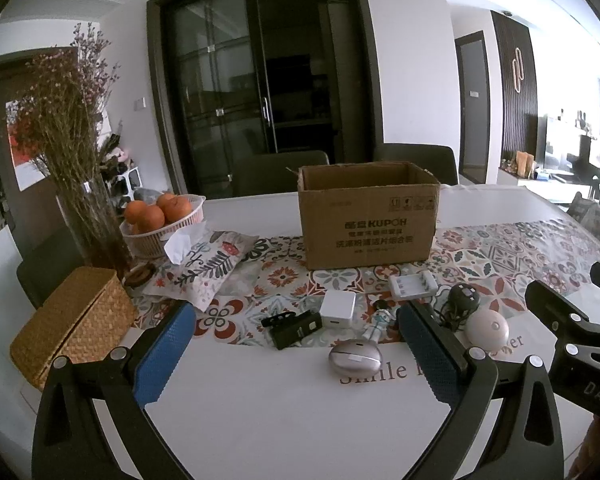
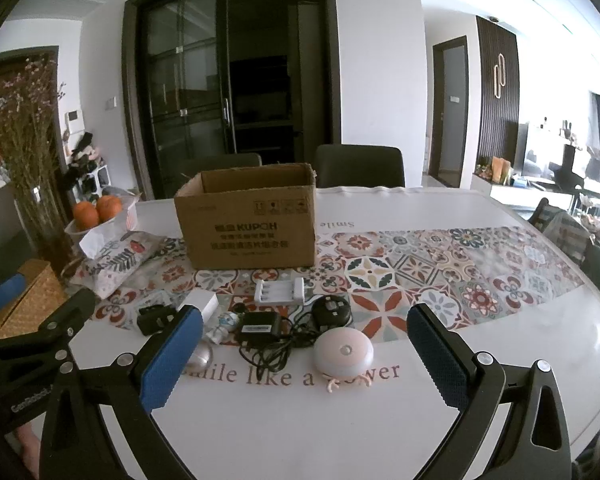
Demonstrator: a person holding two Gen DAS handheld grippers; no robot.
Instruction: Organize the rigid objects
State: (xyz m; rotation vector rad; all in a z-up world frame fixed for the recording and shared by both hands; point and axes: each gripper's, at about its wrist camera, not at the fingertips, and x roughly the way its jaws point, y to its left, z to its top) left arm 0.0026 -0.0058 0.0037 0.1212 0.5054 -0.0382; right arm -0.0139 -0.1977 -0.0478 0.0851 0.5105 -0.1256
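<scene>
Corrugated cardboard box [image 2: 246,224], smooth gadgets [image 2: 343,354]

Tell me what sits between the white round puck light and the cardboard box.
In the right wrist view, a black round device with its cord and a white battery charger lie between the puck light and the cardboard box.

box [image 1: 368,220]: plain brown cardboard, dark print on the front
table runner [image 2: 440,272]: tile pattern in red, teal and cream
tabletop [image 1: 284,420]: white, dark red lettering
round lamp [image 2: 343,354]: white
charger block [image 1: 337,309]: white
battery holder [image 1: 413,287]: white
oranges [image 1: 156,210]: orange, in a white basket [image 1: 148,240]
woven box [image 1: 74,324]: tan
finger pads [image 2: 172,364]: blue, dimpled
</scene>
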